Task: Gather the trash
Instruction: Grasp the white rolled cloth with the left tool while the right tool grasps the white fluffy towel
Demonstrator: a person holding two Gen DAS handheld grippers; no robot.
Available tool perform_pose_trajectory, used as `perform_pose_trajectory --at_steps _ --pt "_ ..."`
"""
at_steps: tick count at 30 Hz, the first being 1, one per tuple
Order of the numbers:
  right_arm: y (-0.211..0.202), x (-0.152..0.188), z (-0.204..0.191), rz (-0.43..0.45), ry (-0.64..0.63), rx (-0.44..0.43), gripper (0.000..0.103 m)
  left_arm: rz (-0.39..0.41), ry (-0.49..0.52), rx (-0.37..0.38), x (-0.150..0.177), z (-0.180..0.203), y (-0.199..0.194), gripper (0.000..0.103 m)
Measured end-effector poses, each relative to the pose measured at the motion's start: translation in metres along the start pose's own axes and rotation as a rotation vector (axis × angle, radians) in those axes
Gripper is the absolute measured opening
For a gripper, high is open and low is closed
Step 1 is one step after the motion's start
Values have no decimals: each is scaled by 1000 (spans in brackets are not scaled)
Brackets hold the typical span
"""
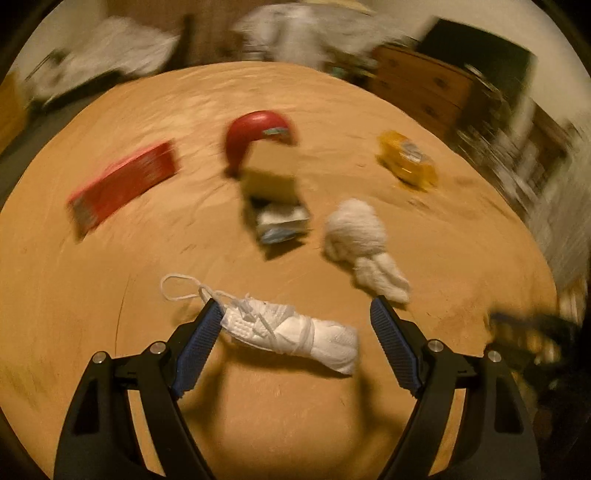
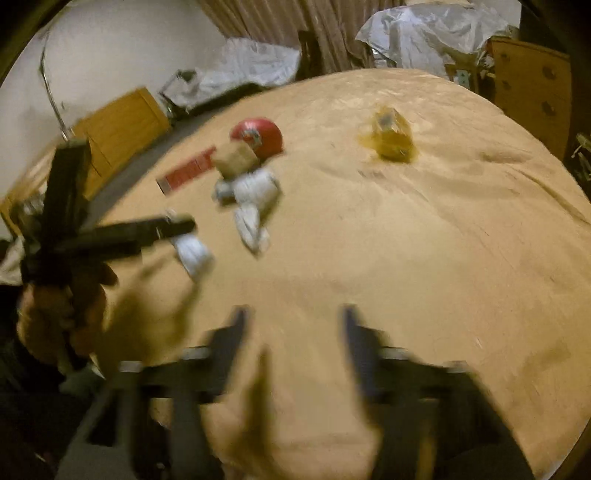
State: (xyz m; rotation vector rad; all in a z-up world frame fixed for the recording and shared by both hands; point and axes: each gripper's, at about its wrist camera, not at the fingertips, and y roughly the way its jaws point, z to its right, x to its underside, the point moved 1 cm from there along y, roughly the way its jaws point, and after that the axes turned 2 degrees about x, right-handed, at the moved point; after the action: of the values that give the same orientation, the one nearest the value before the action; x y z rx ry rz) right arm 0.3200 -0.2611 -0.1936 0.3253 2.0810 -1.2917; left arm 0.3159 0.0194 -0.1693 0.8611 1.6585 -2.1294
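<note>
Left hand-held gripper [image 1: 291,314] is open around a rolled white mask [image 1: 295,332] on the tabletop [image 1: 110,266]; its left pad touches the mask. Right hand-held gripper [image 2: 293,325] gapes empty. Tissue wad [image 1: 356,230] lies at one o'clock.

Warm, dim light over a broad tan surface [image 2: 424,229]. Behind it a pale wall [image 2: 110,59] and brown curtains [image 2: 280,22]. A wooden dresser [image 1: 421,85] stands at the right, a low wooden cabinet [image 2: 122,122] at the left, and crumpled plastic sheeting [image 2: 424,29] is heaped along the back.
</note>
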Motion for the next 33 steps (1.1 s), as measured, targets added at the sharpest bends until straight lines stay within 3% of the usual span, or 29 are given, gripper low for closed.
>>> perform_pose_trajectory --at_steps 3,5,7,11,14,17,19,20,23,24,25,33 --pt "9 -18 -9 -14 -16 -43 66 -76 232 81 -2 2 5 85" --pt "16 -33 -17 -25 -25 -63 66 -118 420 13 1 1 9 85" --pt "28 -49 -23 -48 -21 -93 66 -160 565 24 3 -1 10 85" --pt "55 -81 -29 -84 -6 -107 66 -188 683 54 1 2 15 85" --pt "73 -94 -29 -121 22 -120 66 -161 761 65 2 10 16 85" --pt "92 -104 -32 -148 26 -104 66 -144 799 97 3 20 18 85" --pt "105 -105 -35 -169 21 -91 60 -159 818 89 4 24 29 85" --pt "111 -104 -36 -182 14 -78 50 -171 820 87 5 25 34 84" --pt "117 -101 -36 -163 12 -45 36 -189 787 125 5 25 41 74" --pt "114 -100 -34 -151 22 -47 34 -204 759 159 4 24 40 64" --pt "112 -98 -34 -144 18 -43 34 -209 749 174 4 24 40 55" --pt "63 -82 -40 -27 -12 -15 33 -158 595 126 23 23 23 30"
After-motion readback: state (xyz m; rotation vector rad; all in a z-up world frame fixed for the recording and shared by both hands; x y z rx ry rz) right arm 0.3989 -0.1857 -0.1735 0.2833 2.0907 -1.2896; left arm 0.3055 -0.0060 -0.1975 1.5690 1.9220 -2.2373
